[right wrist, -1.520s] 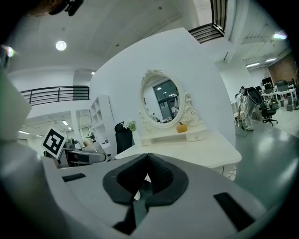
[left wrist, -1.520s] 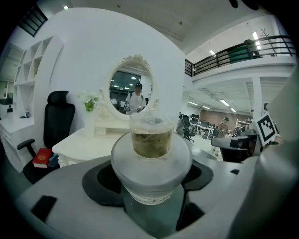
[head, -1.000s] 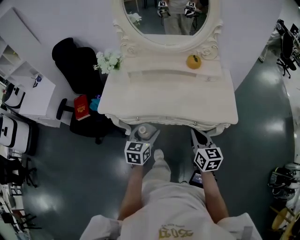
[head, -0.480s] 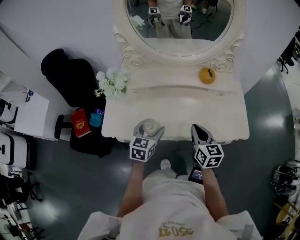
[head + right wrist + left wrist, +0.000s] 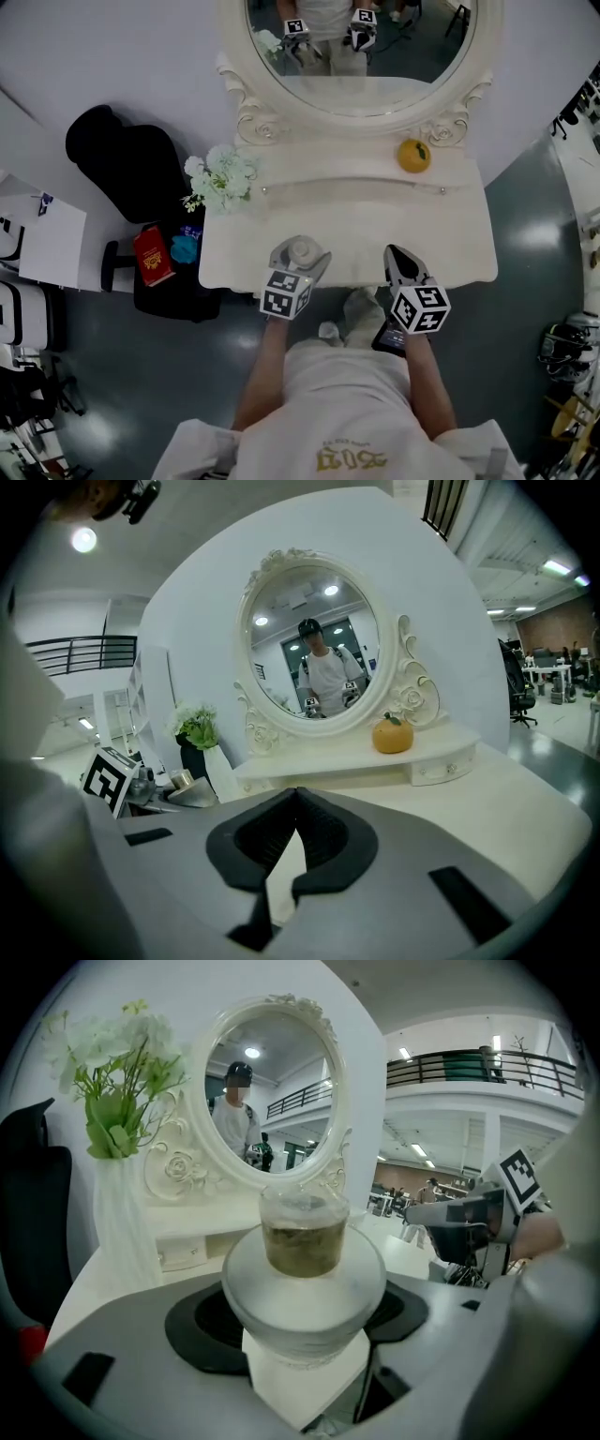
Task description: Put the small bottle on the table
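The small bottle is grasped by the left hand-held gripper near the worktop's lower edge. If released there, it could be toppled off. The right hand-held gripper is clenched empty.

Cream-wht table, orange fruit, wht flowers, frosted small bottle w/ olive-brown fill.

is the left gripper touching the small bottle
Touching. The left gripper view shows the small bottle clamped between the black pads of the left gripper.
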A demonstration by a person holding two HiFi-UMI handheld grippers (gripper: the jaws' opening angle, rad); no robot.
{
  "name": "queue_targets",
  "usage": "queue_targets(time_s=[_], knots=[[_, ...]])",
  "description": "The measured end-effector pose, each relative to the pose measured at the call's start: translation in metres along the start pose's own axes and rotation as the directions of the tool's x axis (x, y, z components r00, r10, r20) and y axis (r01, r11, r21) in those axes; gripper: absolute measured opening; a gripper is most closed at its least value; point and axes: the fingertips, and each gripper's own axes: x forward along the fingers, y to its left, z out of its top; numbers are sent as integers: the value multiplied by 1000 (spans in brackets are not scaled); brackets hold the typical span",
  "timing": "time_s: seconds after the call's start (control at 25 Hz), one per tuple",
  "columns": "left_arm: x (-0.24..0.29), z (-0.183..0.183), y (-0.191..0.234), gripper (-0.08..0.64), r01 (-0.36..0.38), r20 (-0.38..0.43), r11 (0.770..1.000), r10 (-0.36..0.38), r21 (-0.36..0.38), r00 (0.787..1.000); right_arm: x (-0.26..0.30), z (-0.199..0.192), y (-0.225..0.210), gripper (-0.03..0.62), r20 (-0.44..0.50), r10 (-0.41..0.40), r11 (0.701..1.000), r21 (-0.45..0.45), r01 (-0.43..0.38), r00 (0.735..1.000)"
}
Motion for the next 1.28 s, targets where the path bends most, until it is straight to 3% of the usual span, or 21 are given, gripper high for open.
queue_targets(time_s=[0.52,1.28], knots=[[37,10,24,348,-26,-22,1000,25,-11,999,41,1,-30,12,-29,19,1000,11,-19,999],[88,-34,48,348,-85,-118,995,78,-60,990,74,-40,-67,12,-176,36,999,34,-30,984]])
